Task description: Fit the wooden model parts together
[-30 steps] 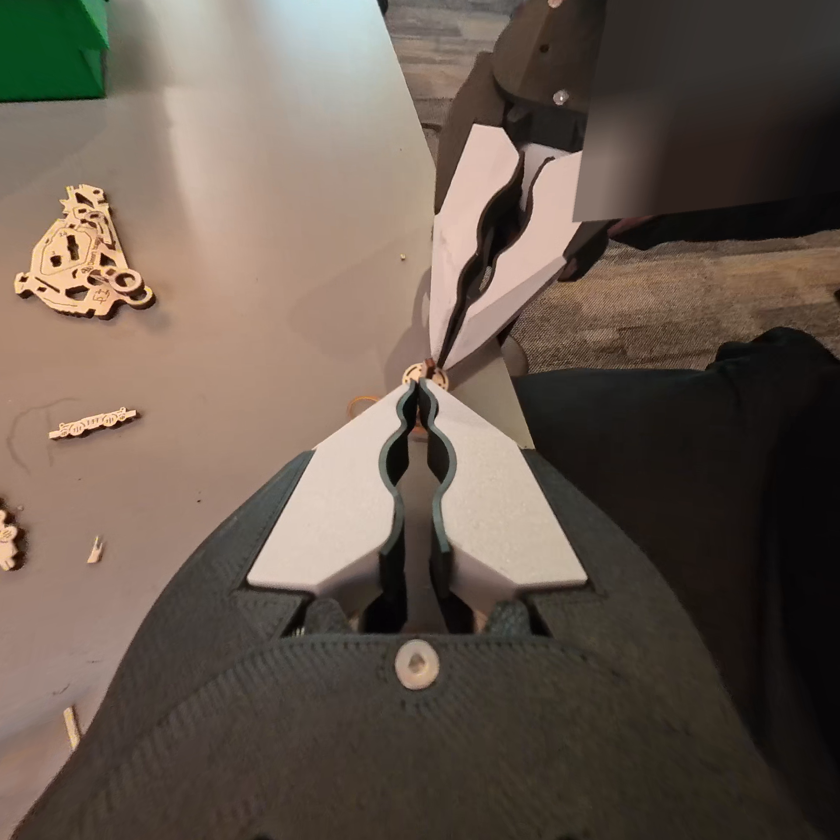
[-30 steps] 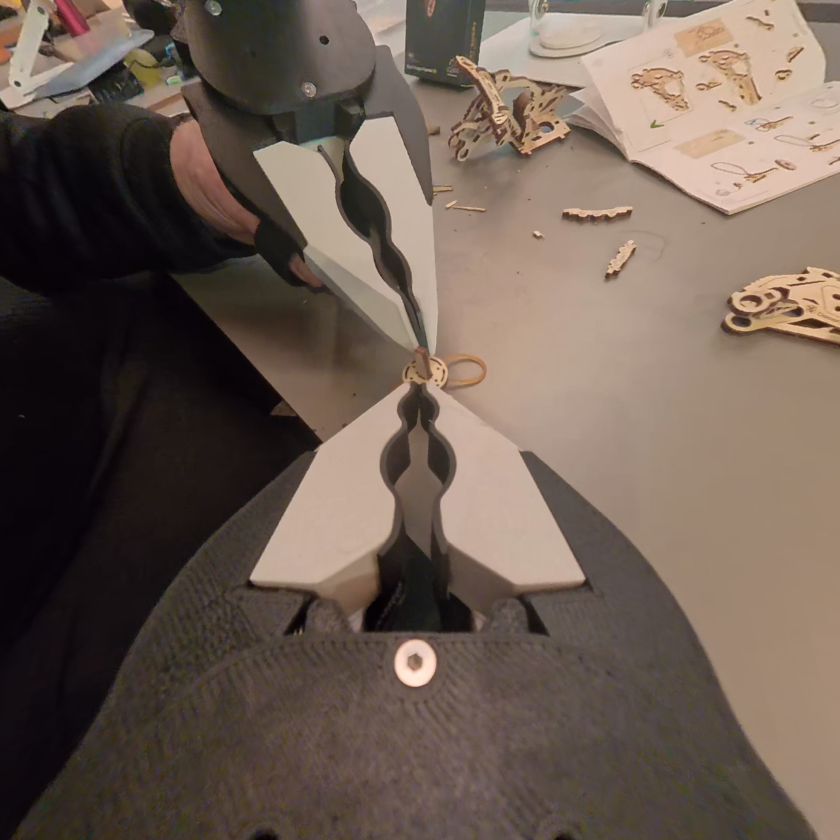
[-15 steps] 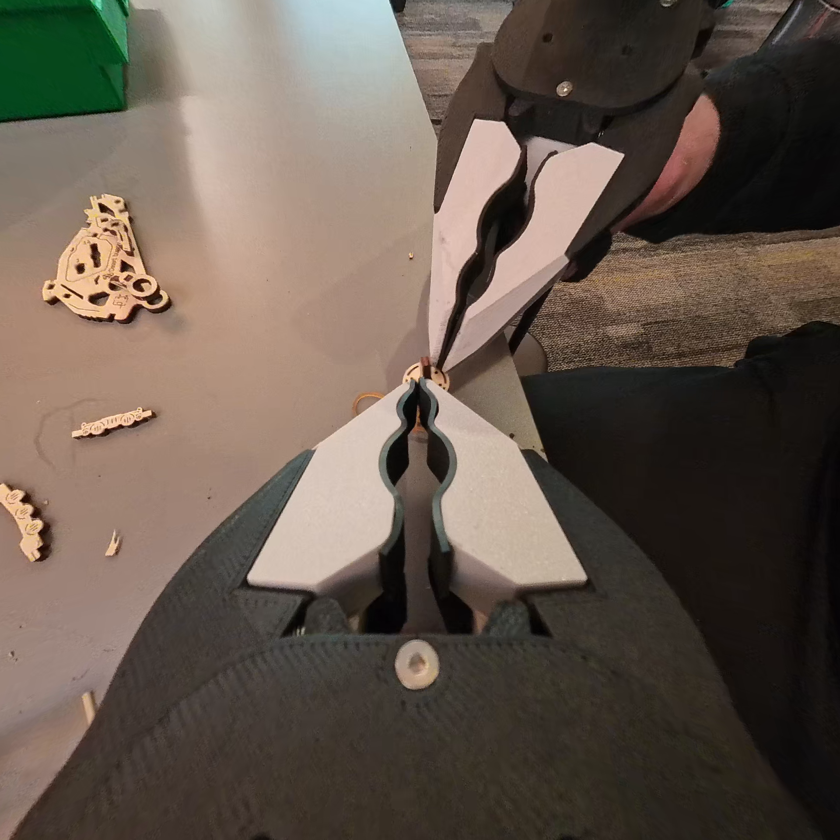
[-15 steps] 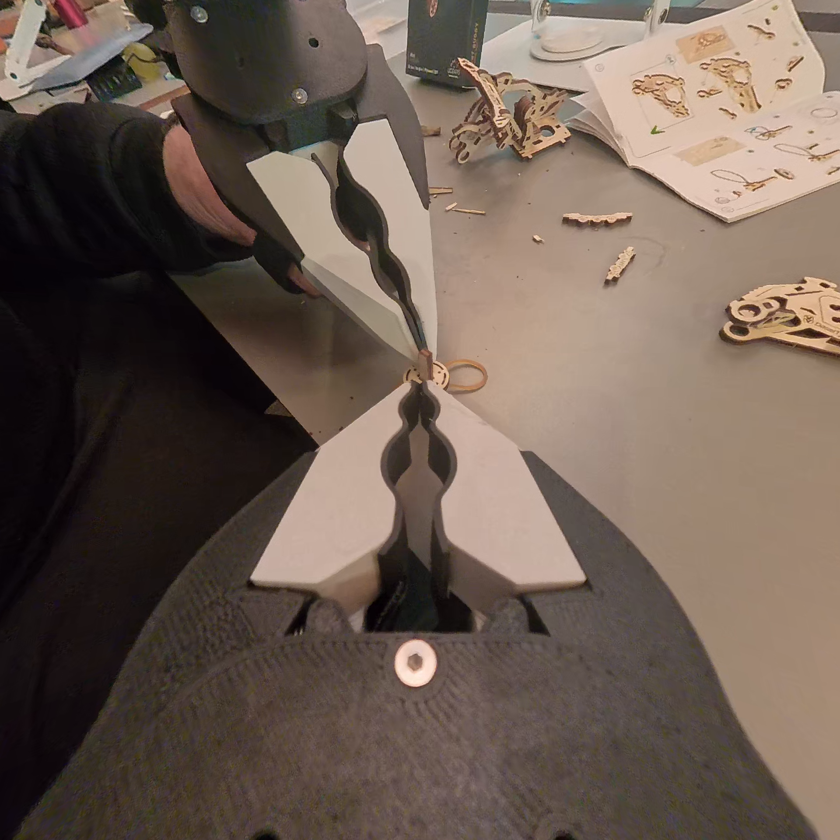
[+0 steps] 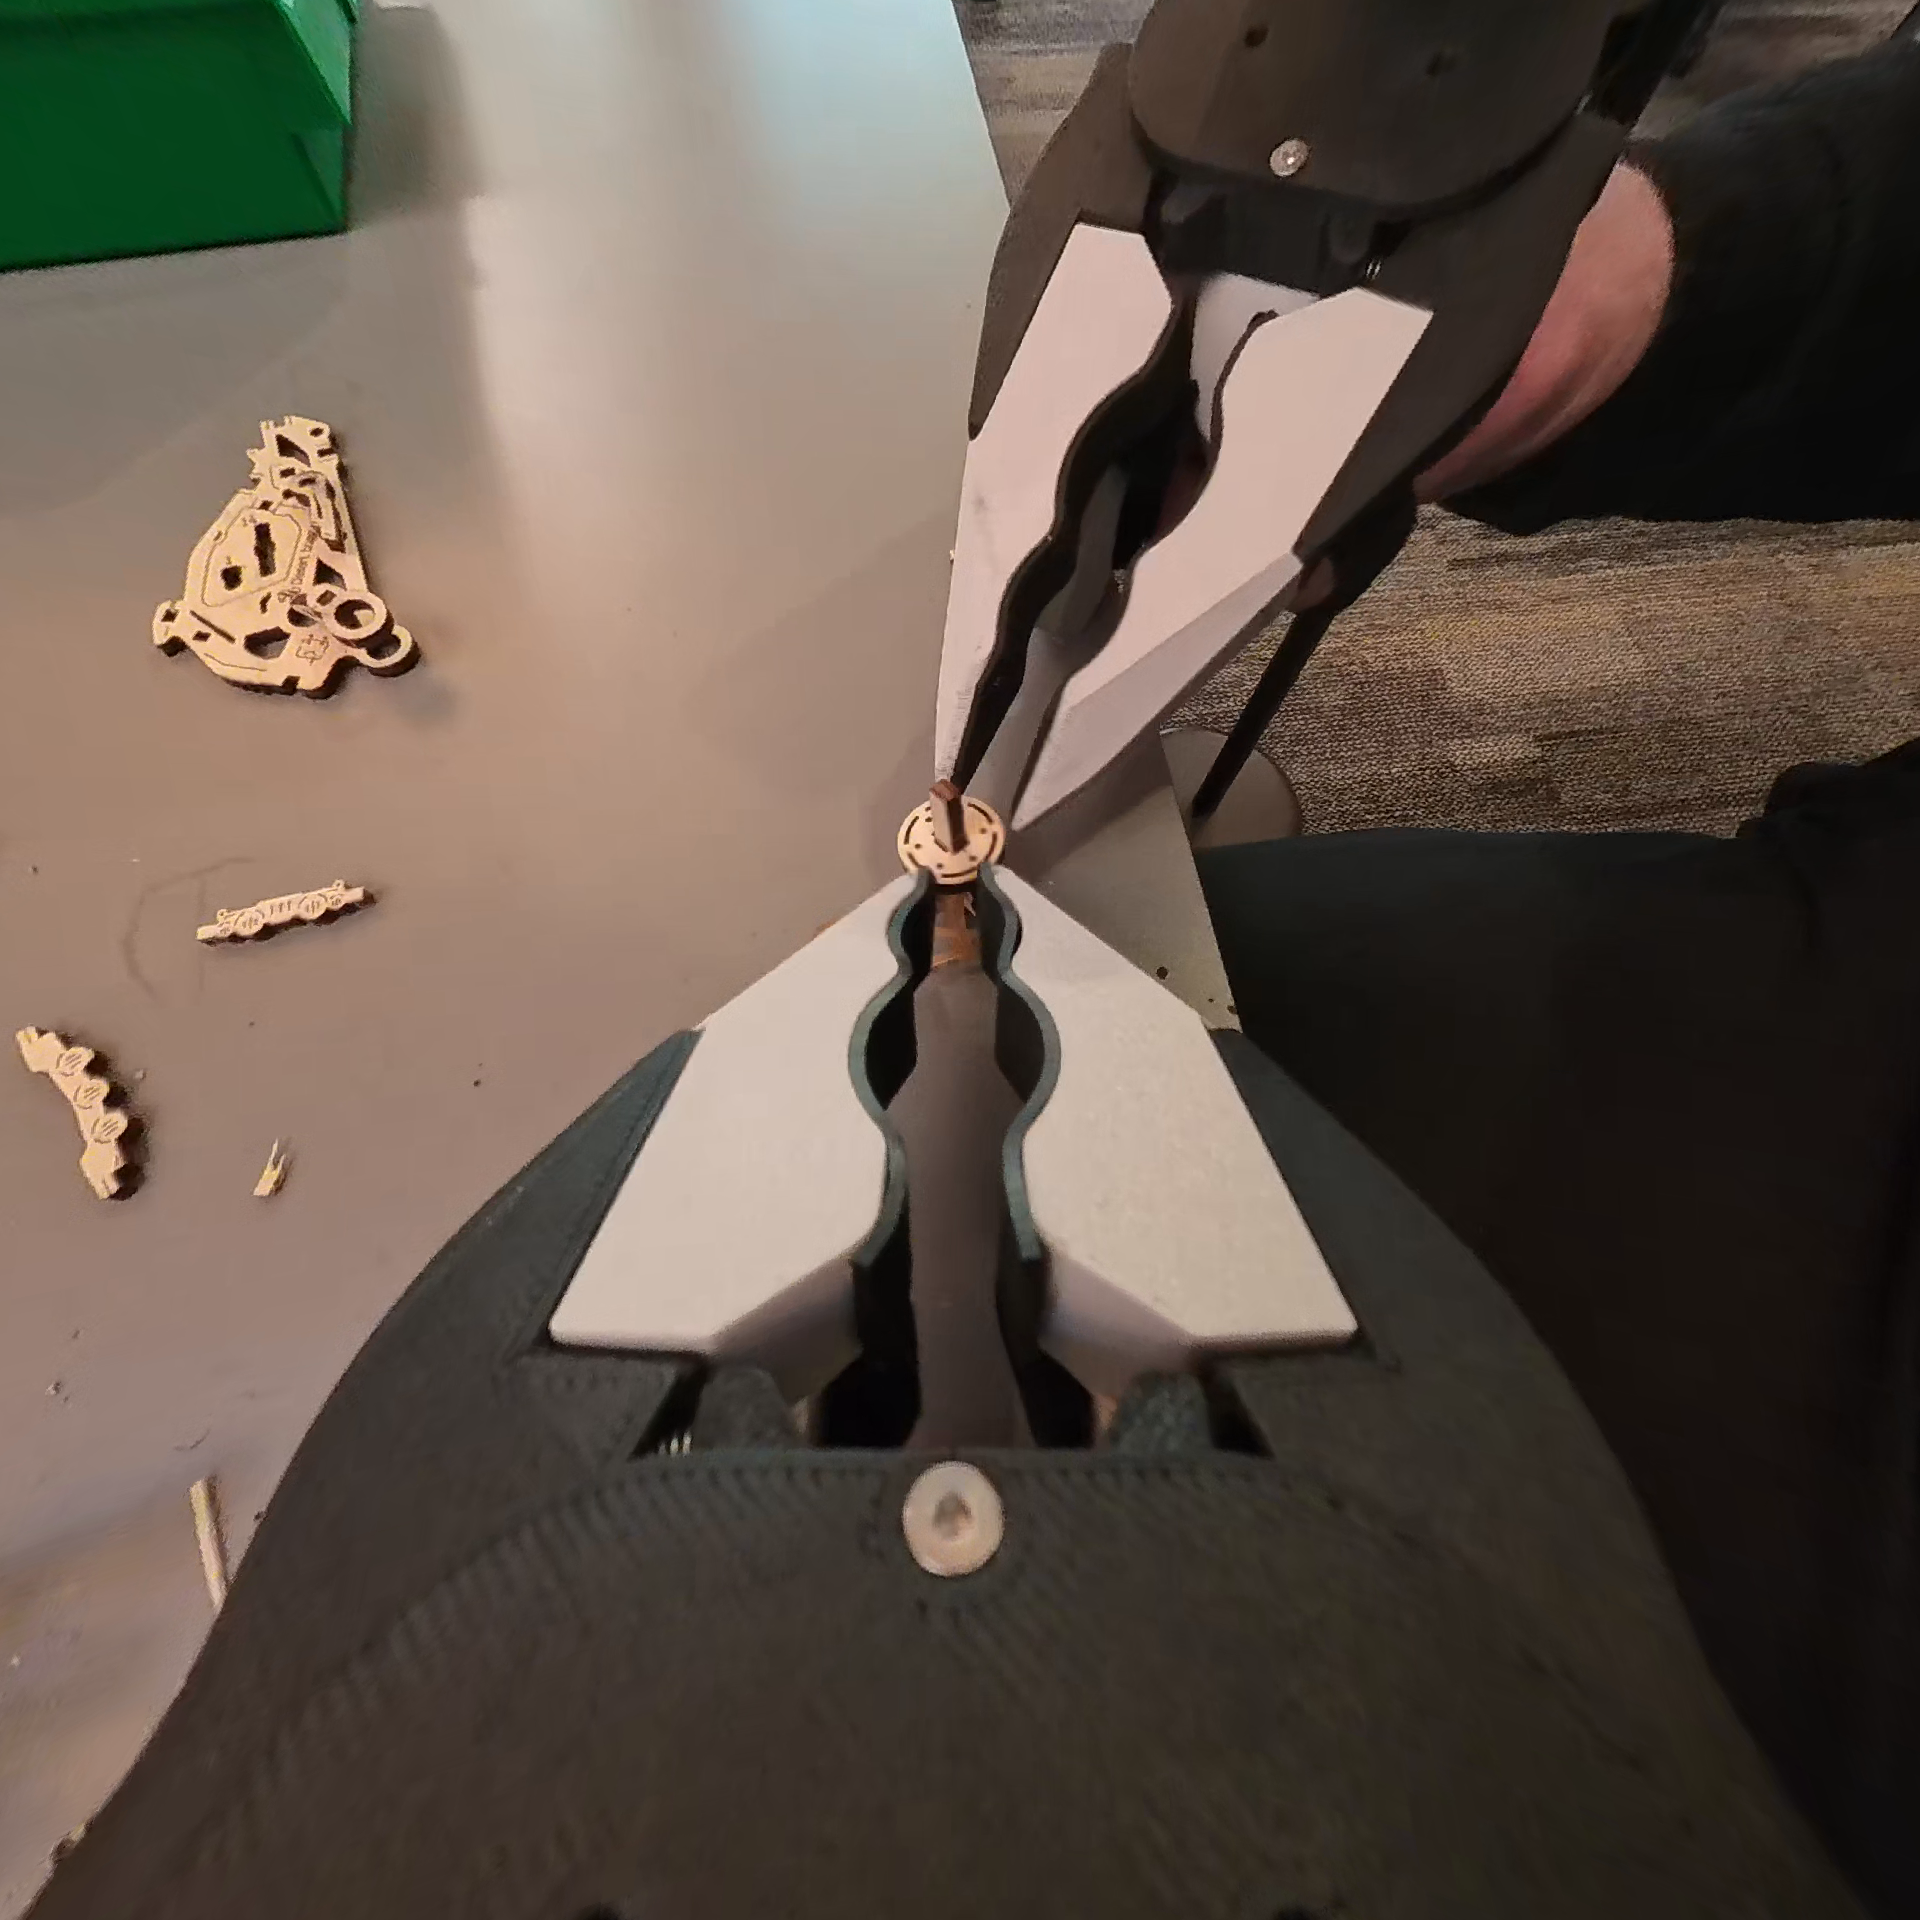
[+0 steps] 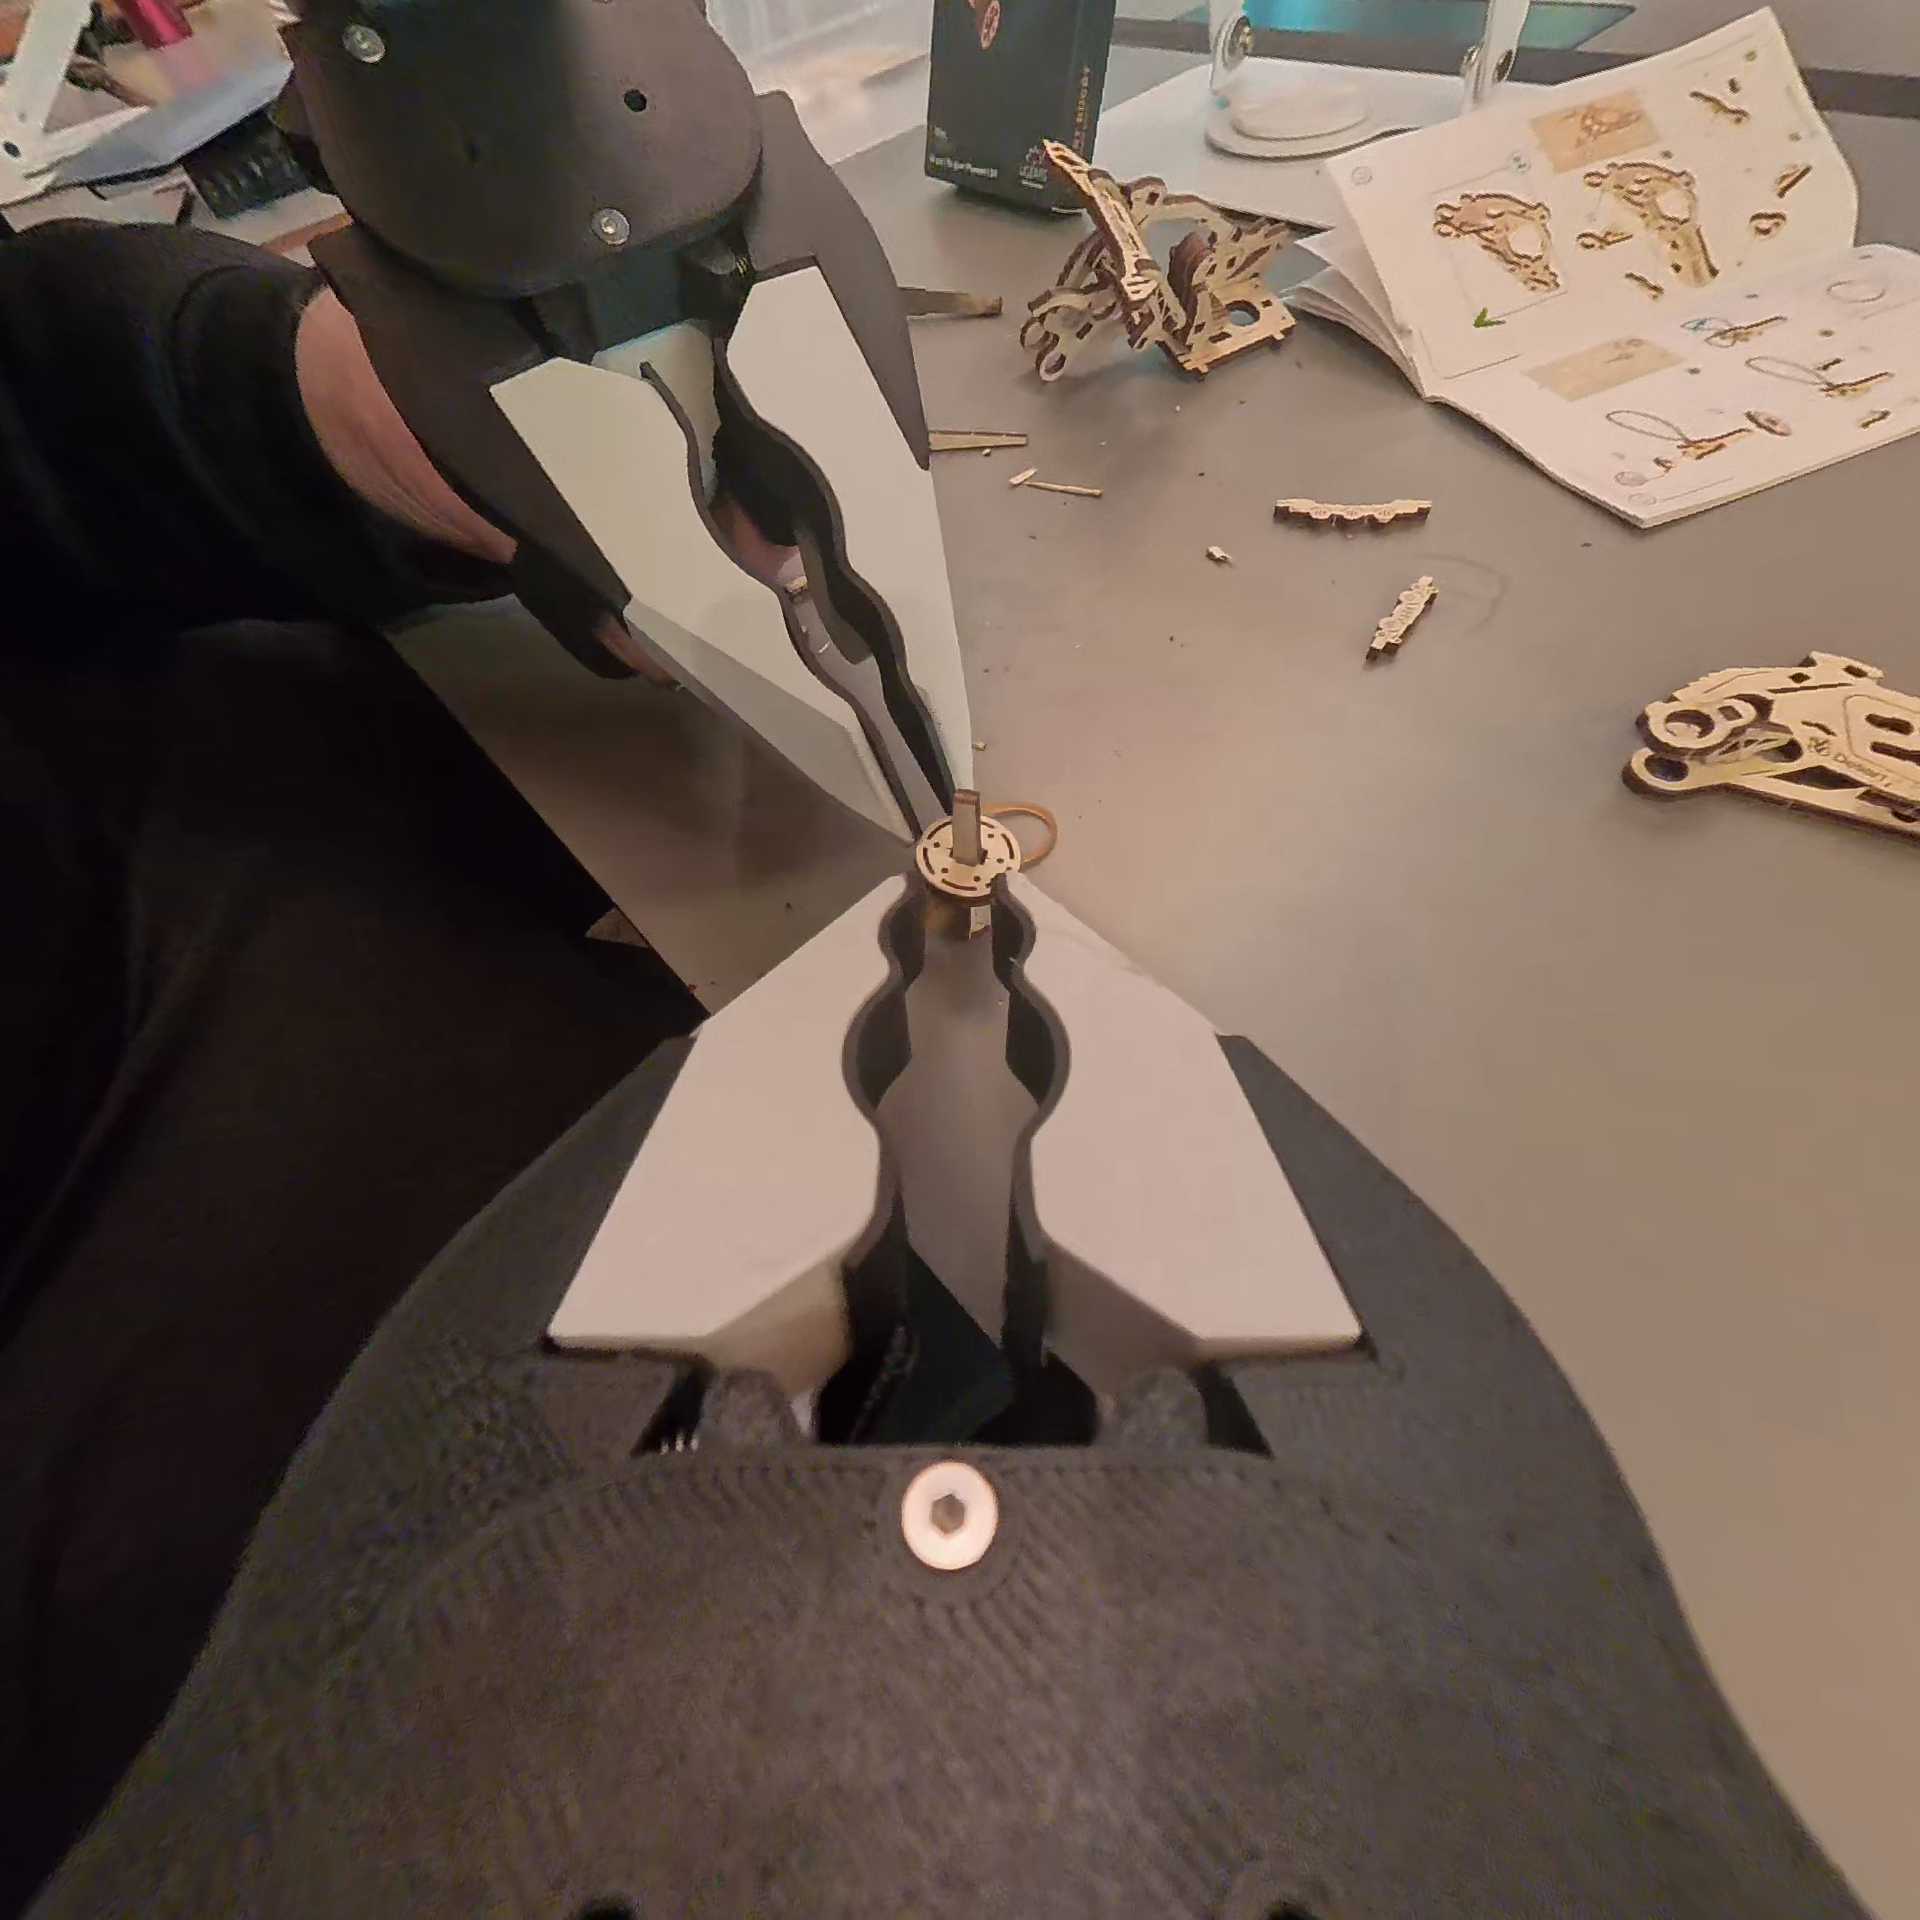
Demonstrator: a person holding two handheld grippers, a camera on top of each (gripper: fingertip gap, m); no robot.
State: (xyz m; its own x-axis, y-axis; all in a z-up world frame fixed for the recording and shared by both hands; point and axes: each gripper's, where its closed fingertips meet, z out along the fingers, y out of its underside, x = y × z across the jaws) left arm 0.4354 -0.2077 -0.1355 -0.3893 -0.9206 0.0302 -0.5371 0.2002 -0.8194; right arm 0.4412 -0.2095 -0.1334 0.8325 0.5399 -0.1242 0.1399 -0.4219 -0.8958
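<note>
plywood, thin laser-cut: the disc-and-peg piece (image 5: 951,842) sits dead centre in both wrist views, held just above the table (image 5: 623,520) near its edge, with a rubber band (image 6: 1034,831) lying on the table right behind it.

left gripper (image 5: 951,899): jaws narrow, a sliver of wood between the tips under the disc. looks pinched on the piece.
right gripper (image 6: 961,896): same, narrow with wood between the tips. can't tell which one carries the load.

in the left view the right gripper comes in from 1 o'clock. in the right view the left comes in from 11.

handling, my read: very light, stiff, brittle along the thin spokes. grip the hub or peg, not the rim. push straight along the peg, because side load could snap it.

half-built model (image 6: 1153,281) at 12 to 1 o'clock in the right view, booklet (image 6: 1610,312) at 2.
</note>
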